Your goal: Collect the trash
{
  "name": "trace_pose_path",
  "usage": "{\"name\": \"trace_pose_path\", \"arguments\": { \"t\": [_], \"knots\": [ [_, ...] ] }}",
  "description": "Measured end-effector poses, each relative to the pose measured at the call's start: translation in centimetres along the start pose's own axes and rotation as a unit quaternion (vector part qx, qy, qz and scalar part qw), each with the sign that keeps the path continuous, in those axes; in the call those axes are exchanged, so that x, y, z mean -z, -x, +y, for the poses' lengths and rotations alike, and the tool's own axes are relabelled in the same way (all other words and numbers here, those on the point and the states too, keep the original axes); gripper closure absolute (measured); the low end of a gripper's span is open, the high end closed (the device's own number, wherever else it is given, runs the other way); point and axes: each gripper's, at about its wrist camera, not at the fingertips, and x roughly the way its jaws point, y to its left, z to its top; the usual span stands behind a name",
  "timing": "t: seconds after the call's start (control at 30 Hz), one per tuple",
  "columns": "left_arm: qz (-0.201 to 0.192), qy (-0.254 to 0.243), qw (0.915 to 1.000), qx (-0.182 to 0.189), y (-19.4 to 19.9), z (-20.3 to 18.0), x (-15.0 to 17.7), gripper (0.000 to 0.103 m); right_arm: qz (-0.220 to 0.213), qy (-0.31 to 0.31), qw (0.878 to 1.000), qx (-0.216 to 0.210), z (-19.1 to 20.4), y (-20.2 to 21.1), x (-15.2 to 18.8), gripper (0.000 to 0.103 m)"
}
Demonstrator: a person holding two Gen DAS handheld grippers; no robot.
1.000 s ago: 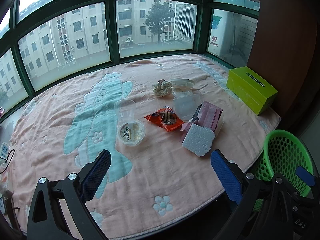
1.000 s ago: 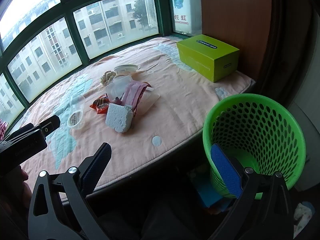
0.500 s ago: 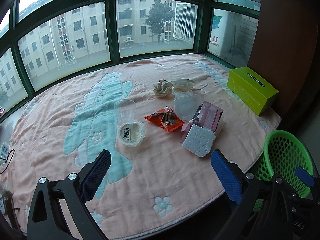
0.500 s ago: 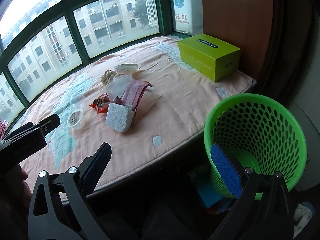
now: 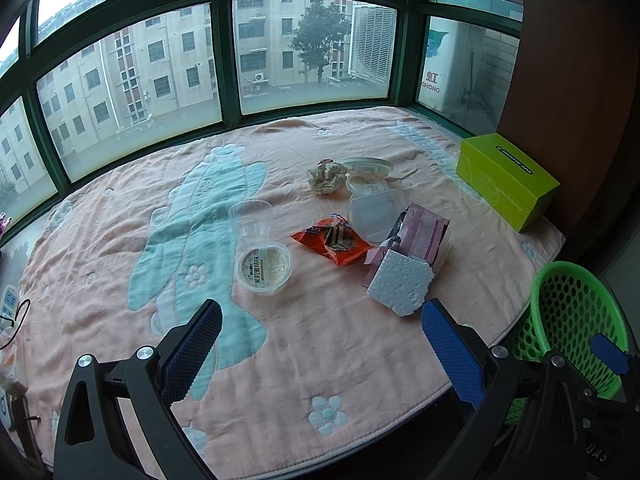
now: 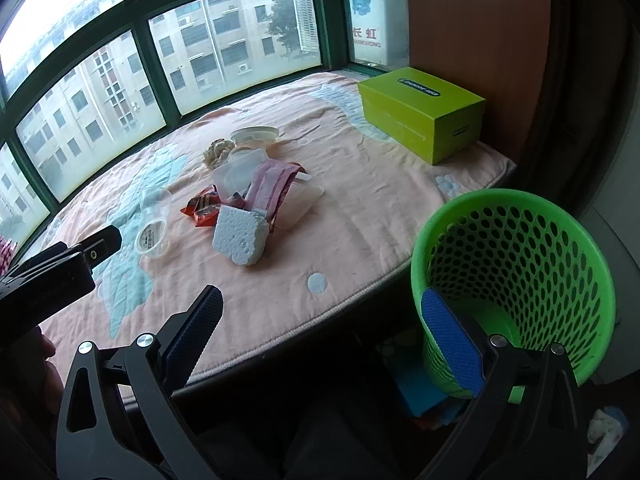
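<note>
Trash lies in a cluster on the pink blanket [image 5: 320, 340]: a white foam block [image 5: 400, 286], an orange snack wrapper [image 5: 334, 240], a pink packet [image 5: 424, 232], a jelly cup [image 5: 262, 266], a clear plastic cup [image 5: 250, 220], a clear tub [image 5: 370, 212], a white lid [image 5: 366, 166] and crumpled paper [image 5: 326, 176]. A green mesh basket [image 6: 516, 276] stands on the floor at the right of the platform. My left gripper [image 5: 320, 344] is open and empty, short of the cluster. My right gripper [image 6: 320, 336] is open and empty, beside the basket.
A lime-green box [image 5: 506, 180] sits at the right end by a brown wall [image 6: 472, 28]. Windows [image 5: 160, 72] run along the far side. A power strip with a cable [image 5: 10, 308] lies at the far left edge. The platform edge [image 6: 320, 312] drops to a dark floor.
Both grippers have drifted slightly; the views are almost the same. Nothing on the blanket has moved.
</note>
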Motion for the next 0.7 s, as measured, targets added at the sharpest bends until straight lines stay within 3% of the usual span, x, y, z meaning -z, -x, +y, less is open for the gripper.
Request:
{"name": "trace_pose_path", "arguments": {
  "t": [0.7],
  "knots": [
    [0.002, 0.000, 0.9999, -0.010, -1.3, 0.9, -1.2, 0.006, -0.001, 0.019, 1.000, -0.001, 0.6, -1.3, -1.5, 0.005]
  ]
}}
